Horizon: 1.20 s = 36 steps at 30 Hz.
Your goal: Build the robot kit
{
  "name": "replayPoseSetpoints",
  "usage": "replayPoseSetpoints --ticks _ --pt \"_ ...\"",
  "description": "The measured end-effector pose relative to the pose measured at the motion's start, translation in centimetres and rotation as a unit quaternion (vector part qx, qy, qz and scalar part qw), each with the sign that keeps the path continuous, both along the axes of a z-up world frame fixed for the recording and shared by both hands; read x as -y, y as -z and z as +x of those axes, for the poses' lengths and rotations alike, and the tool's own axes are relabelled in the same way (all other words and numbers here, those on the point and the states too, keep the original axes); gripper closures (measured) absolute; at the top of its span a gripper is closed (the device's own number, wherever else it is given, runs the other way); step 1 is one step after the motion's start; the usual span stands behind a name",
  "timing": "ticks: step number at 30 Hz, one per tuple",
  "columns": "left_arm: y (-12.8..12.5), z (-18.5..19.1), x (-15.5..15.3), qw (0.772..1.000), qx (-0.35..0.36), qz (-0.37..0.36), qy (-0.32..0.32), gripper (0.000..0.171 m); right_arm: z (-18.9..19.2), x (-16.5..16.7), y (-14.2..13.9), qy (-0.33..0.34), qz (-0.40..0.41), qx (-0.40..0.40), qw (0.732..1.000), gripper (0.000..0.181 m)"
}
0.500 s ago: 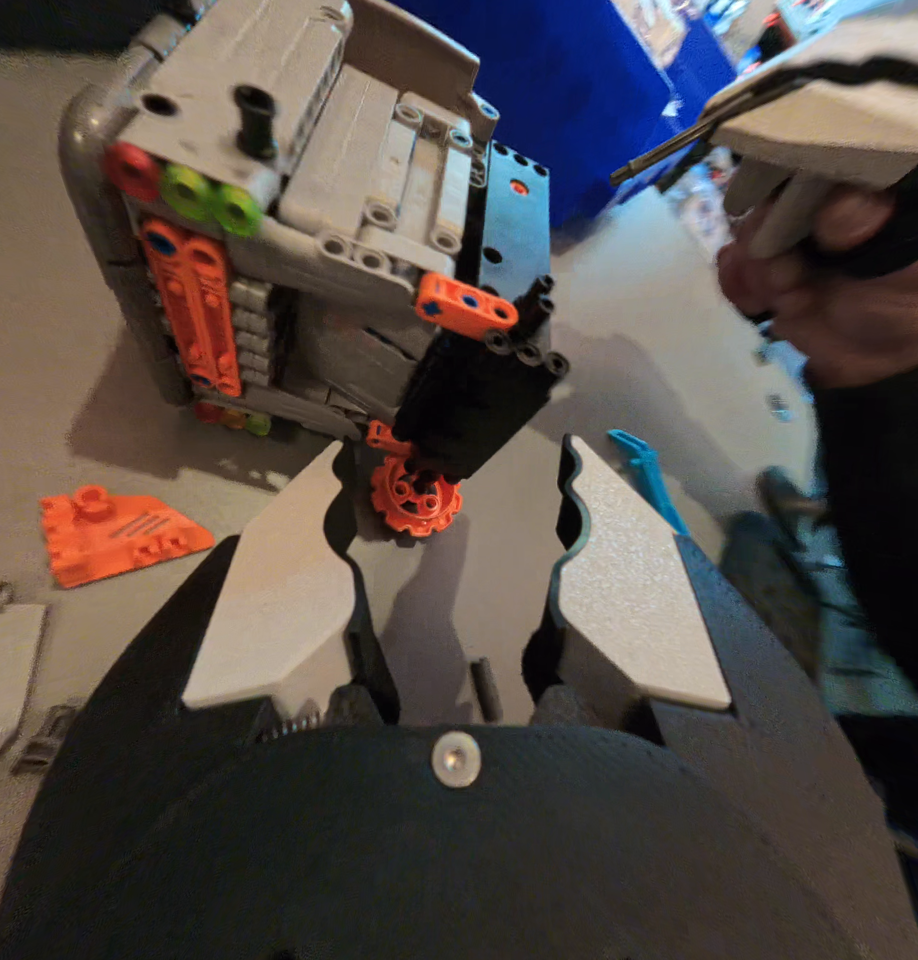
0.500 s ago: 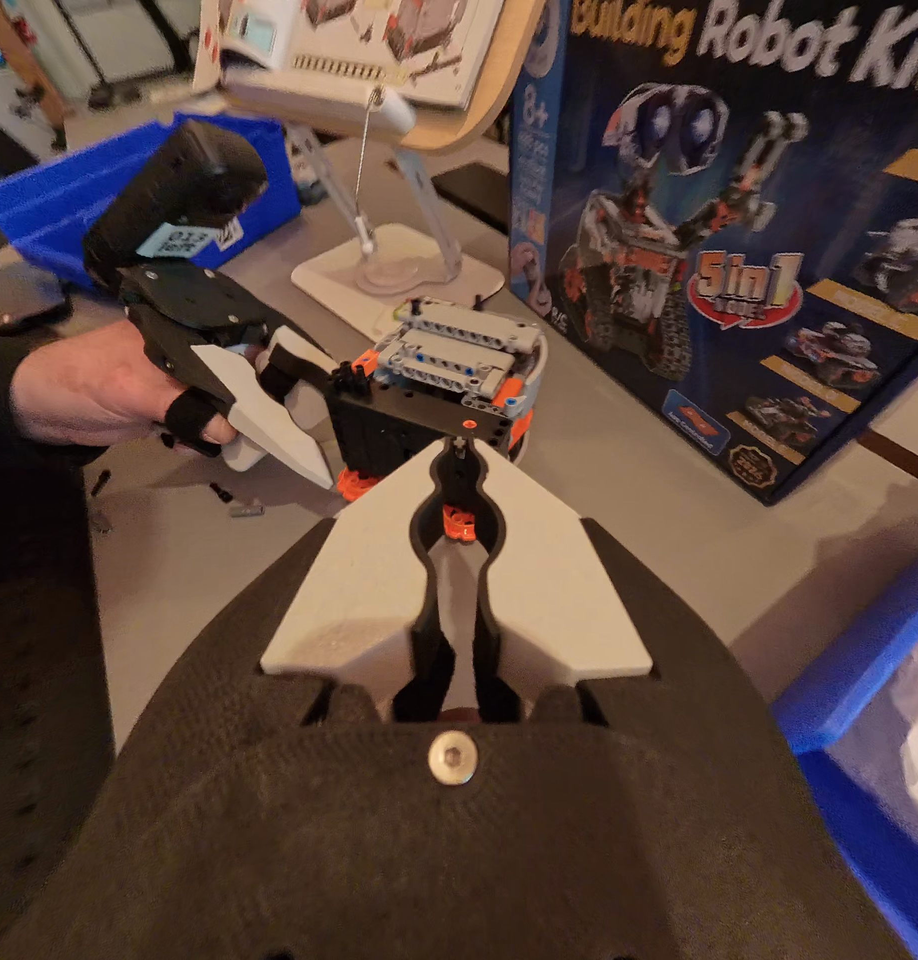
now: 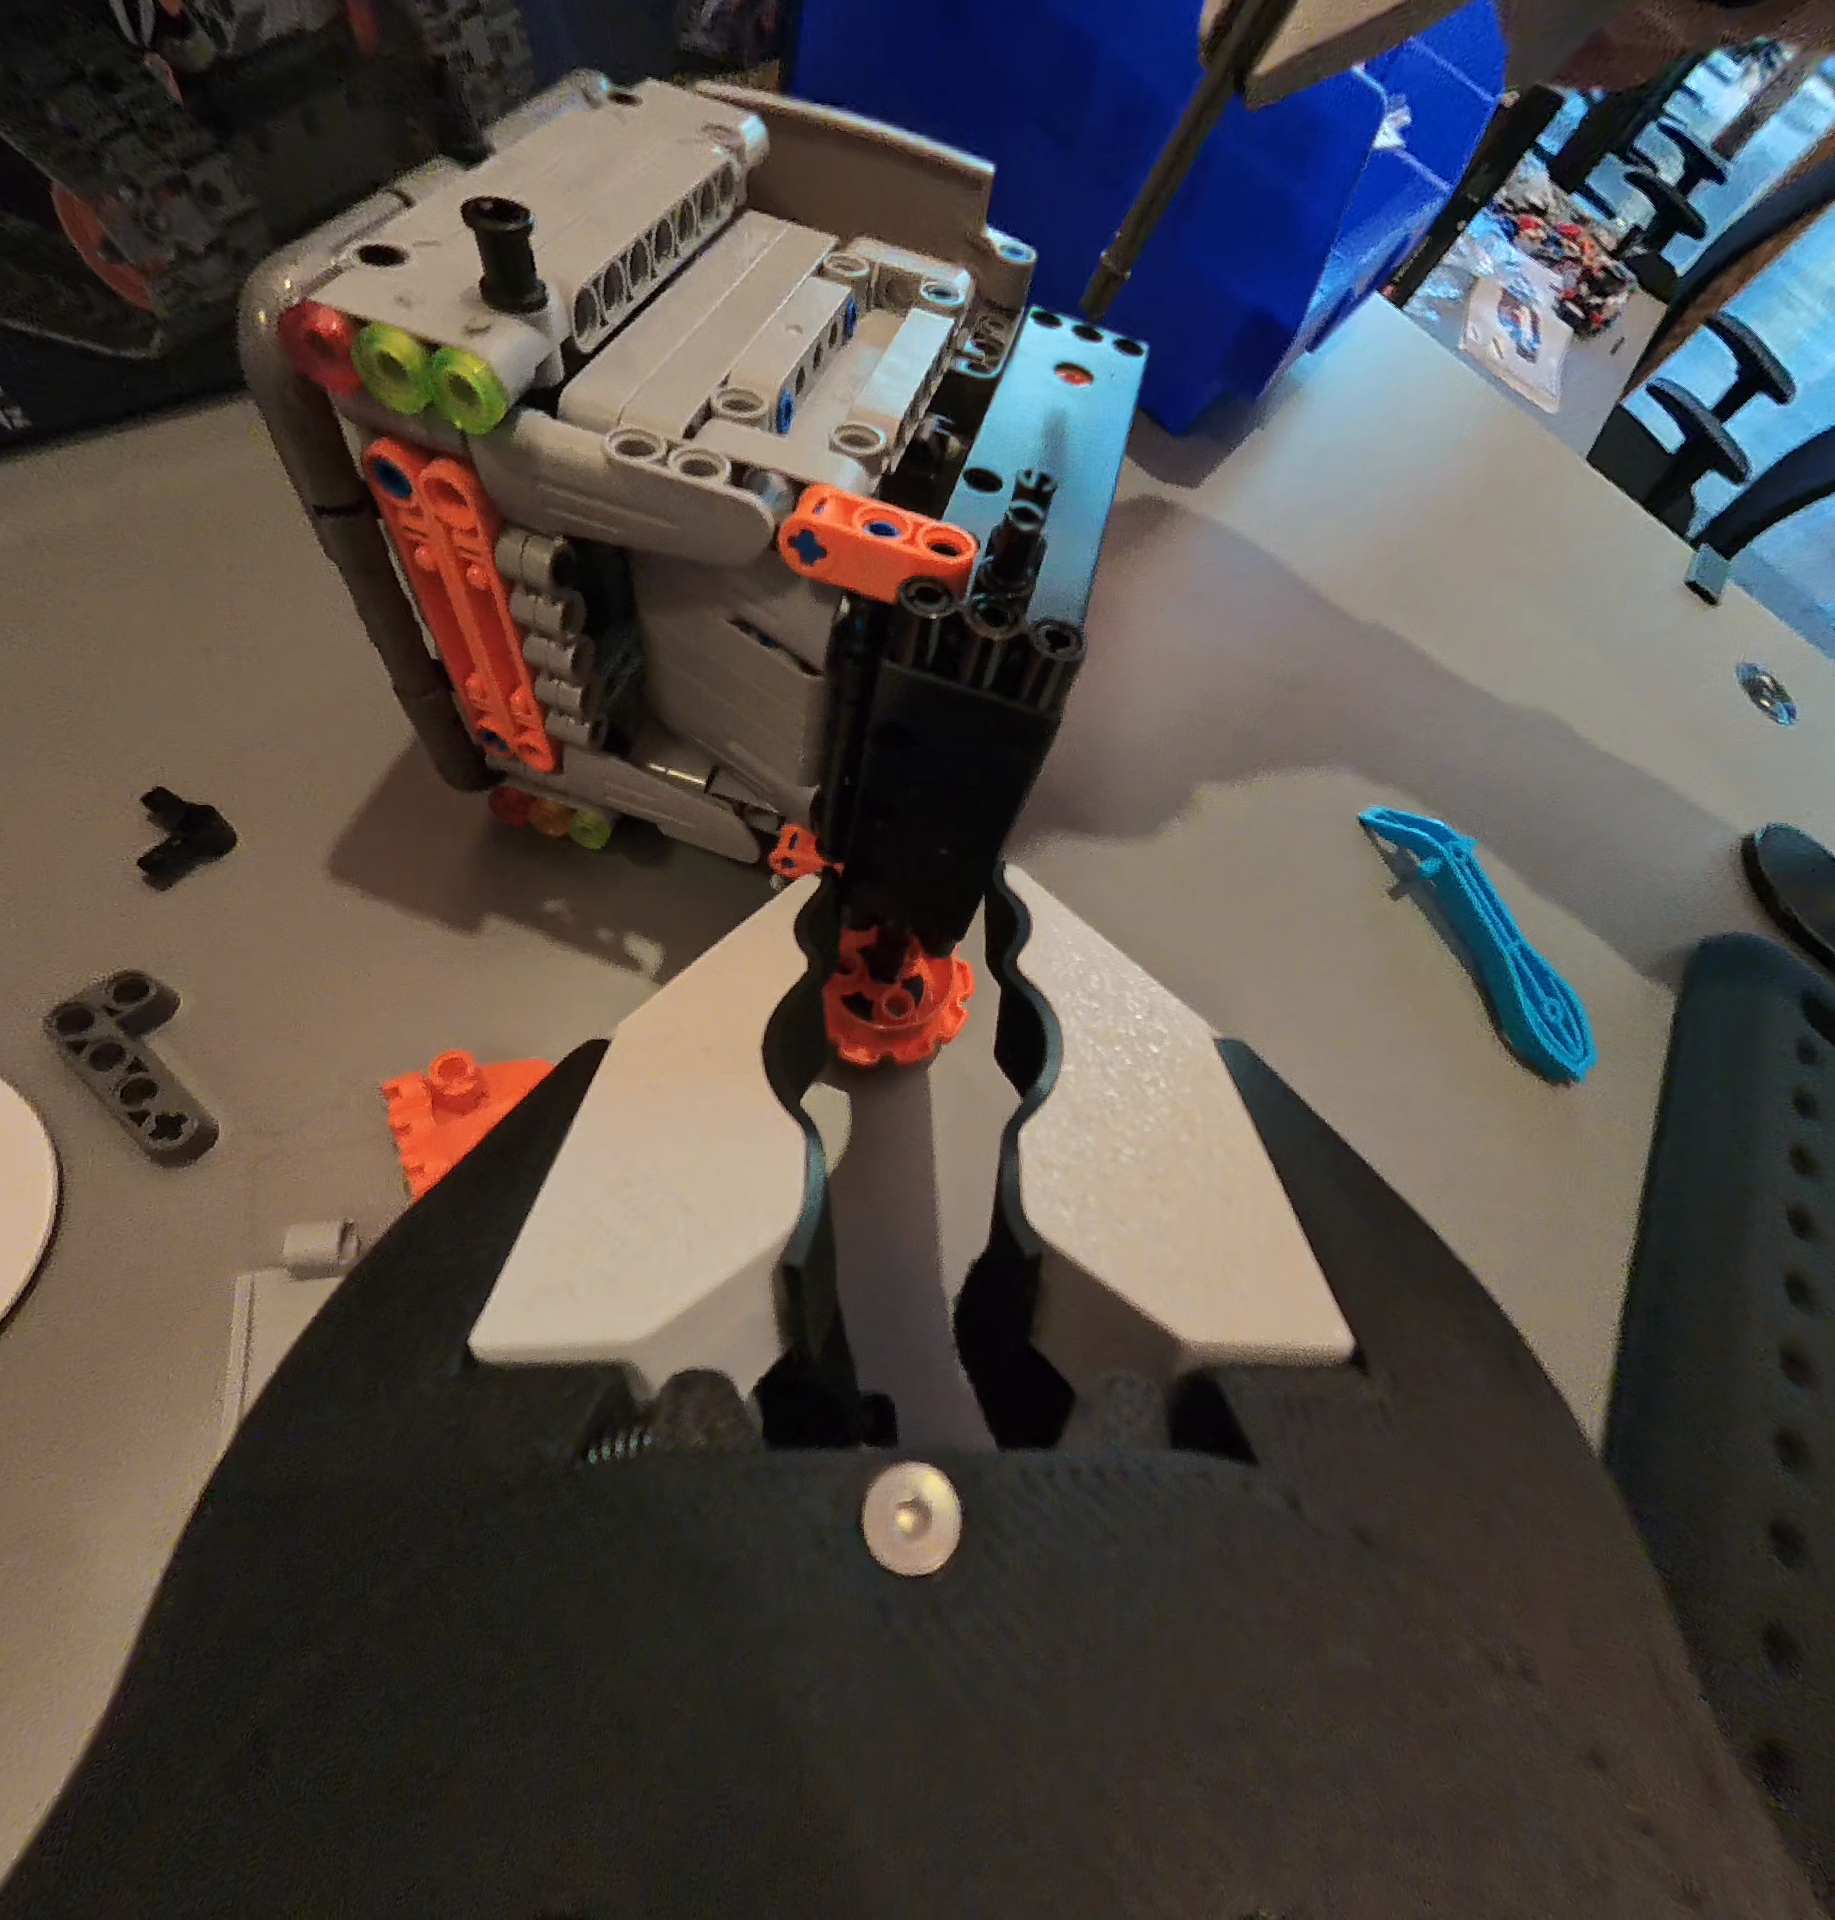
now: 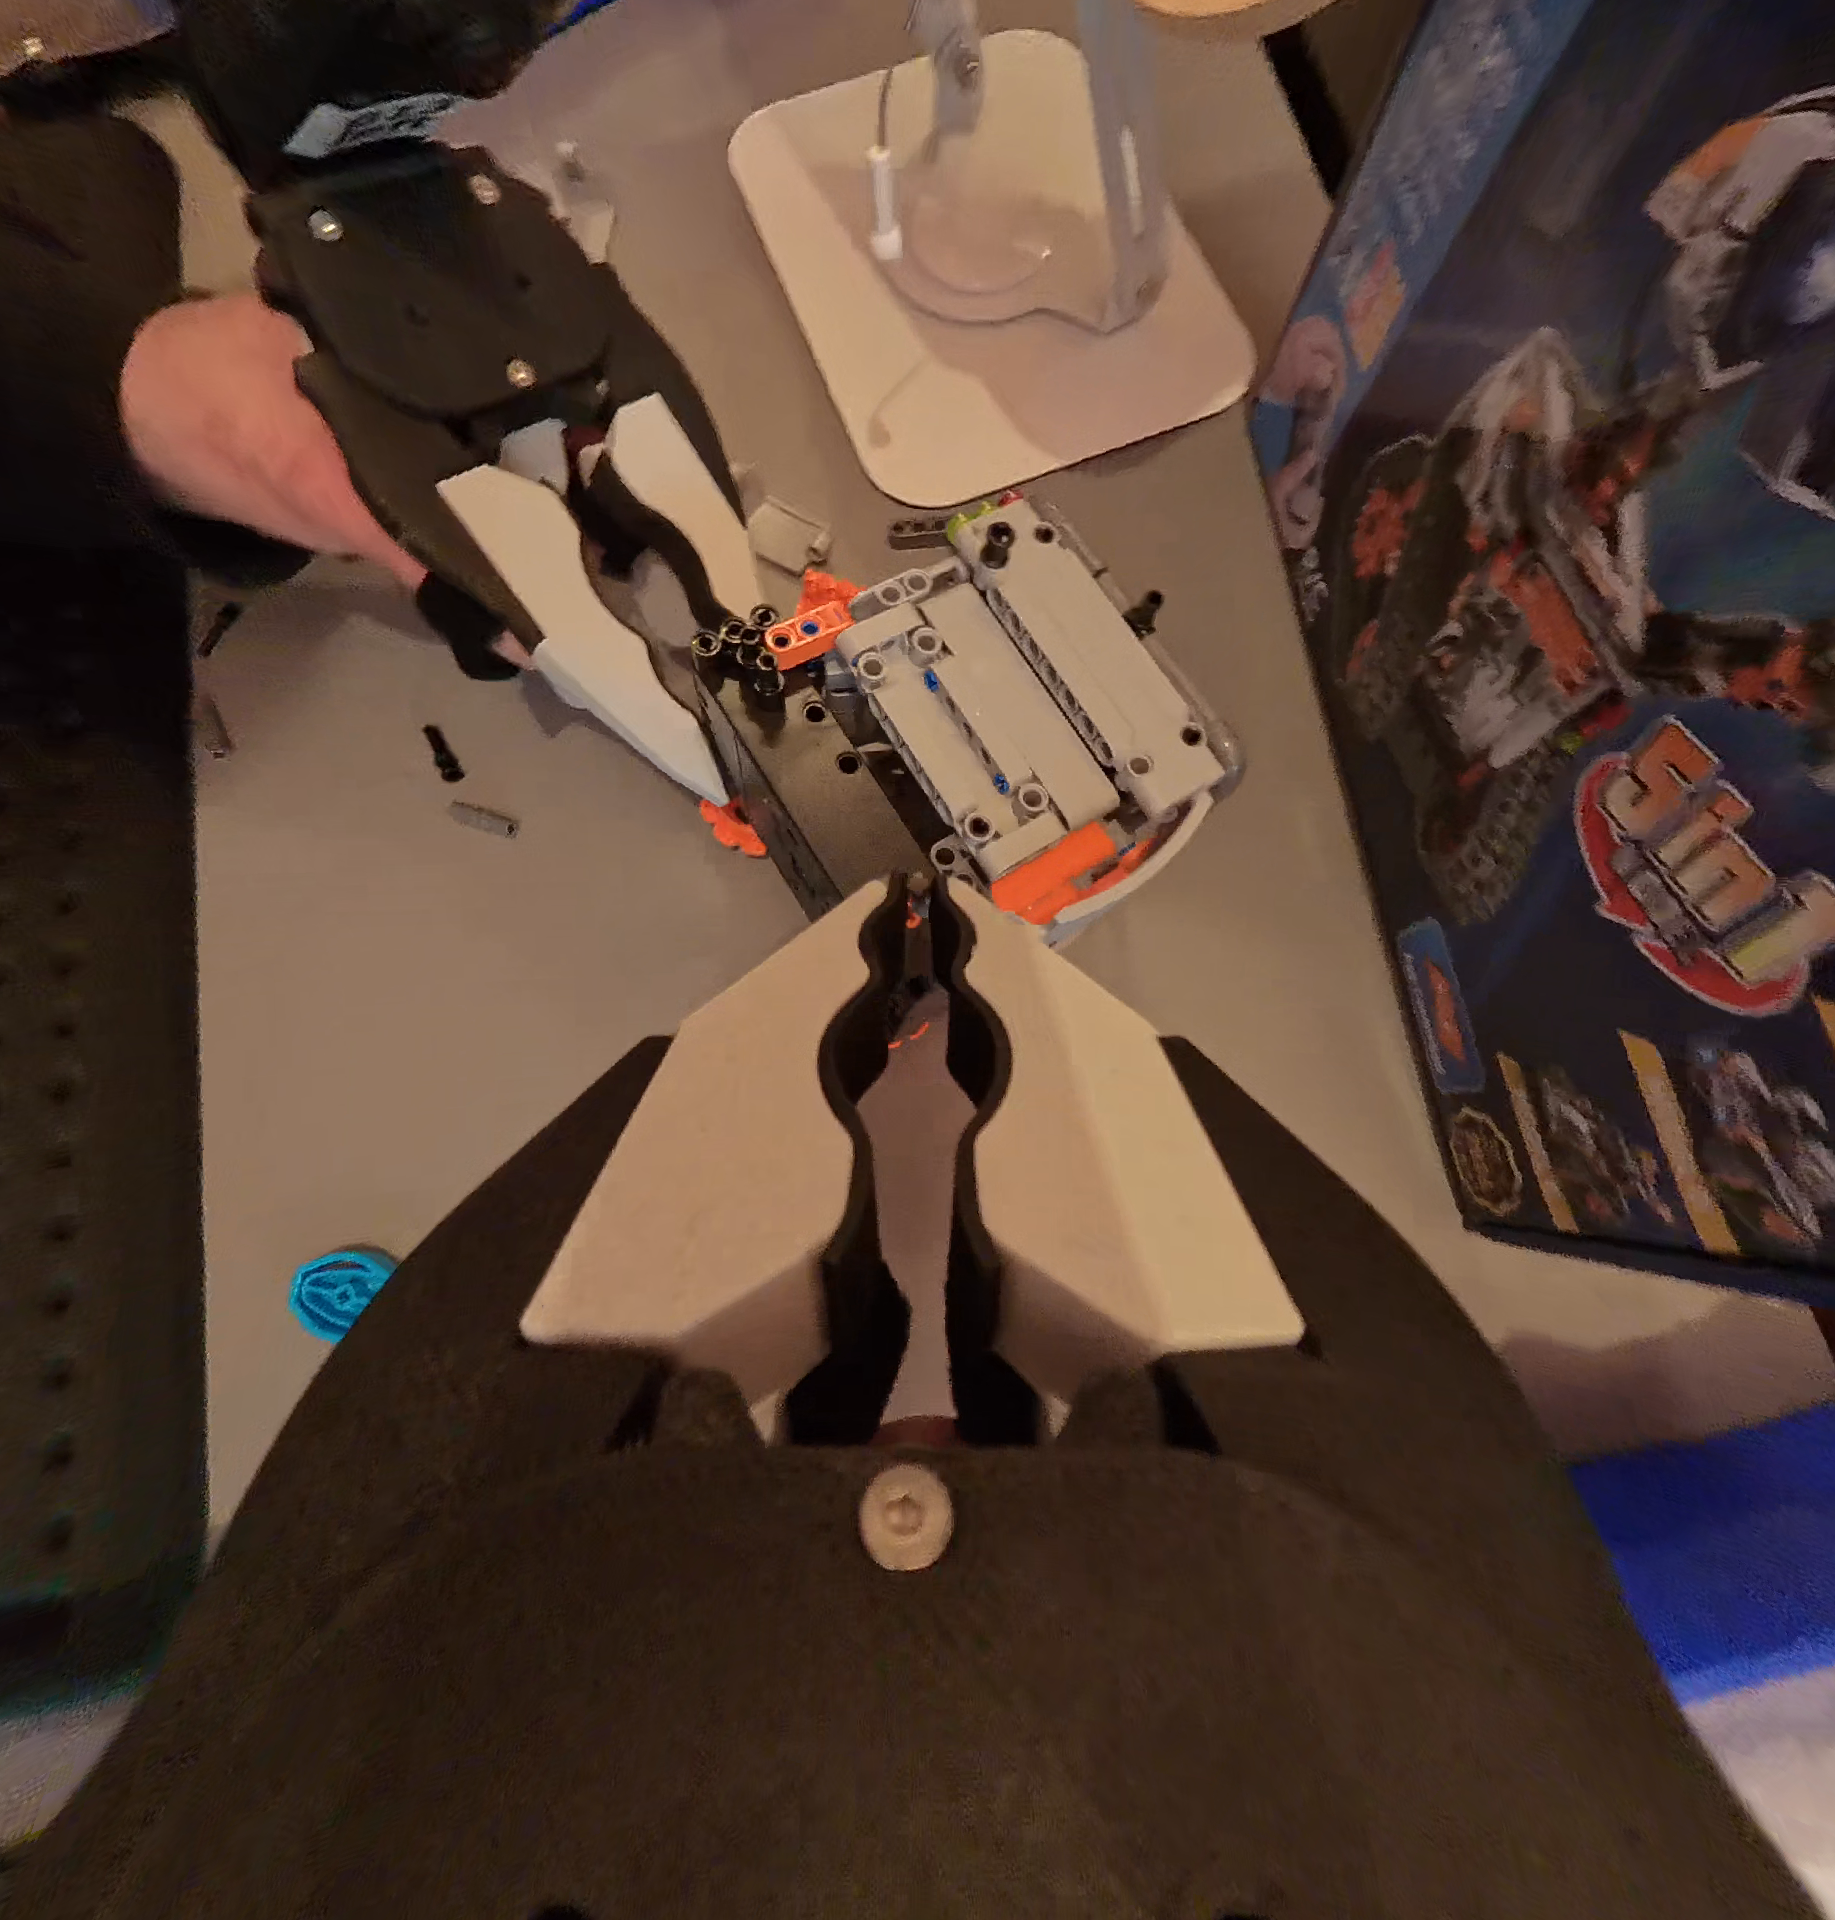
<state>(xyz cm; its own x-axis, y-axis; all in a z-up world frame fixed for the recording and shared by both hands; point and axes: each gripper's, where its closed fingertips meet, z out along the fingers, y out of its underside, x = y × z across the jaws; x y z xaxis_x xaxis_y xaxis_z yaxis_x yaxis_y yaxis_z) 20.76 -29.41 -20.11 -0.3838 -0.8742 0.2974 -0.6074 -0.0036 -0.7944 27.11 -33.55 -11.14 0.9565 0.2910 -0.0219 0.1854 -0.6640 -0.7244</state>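
On grey table [image 3: 1308, 644], left claw [image 3: 897, 914] clamps brick model [image 3: 684, 499]; right claw [image 4: 918, 904] nearly together.

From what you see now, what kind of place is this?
Probably a workshop or classroom table for building kits. A half-built brick model stands on the grey table, loose parts lie around it, the kit box is beside it, and blue bins behind.

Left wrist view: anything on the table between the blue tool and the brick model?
Nothing. In the left wrist view, the grey table between the blue tool and the brick model is bare apart from the model's shadow.
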Motion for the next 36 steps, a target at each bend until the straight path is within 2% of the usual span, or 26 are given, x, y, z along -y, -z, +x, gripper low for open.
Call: replayPoseSetpoints --ticks 6,9,20,36 --pt "0.02 -0.66 -0.79 1.0 -0.003 -0.013 0.027 0.144 -0.67 -0.52 0.78 -0.055 -0.04 -0.006 0.998 0.18" --pt "-0.23 -0.52 -0.36 0.999 0.011 -0.021 0.027 0.137 -0.88 -0.6 0.76 -0.068 -0.048 -0.008 0.996 0.18" --pt "-0.12 -0.2 -0.35 0.999 0.03 -0.009 0.03 0.145 -0.82 -0.67 0.89 -0.082 -0.083 -0.018 0.993 0.18" --pt "-0.22 0.01 -0.7 0.998 0.037 0.001 0.059 0.146 -0.66 -0.44 0.98 -0.182 -0.112 -0.022 0.977 0.18"
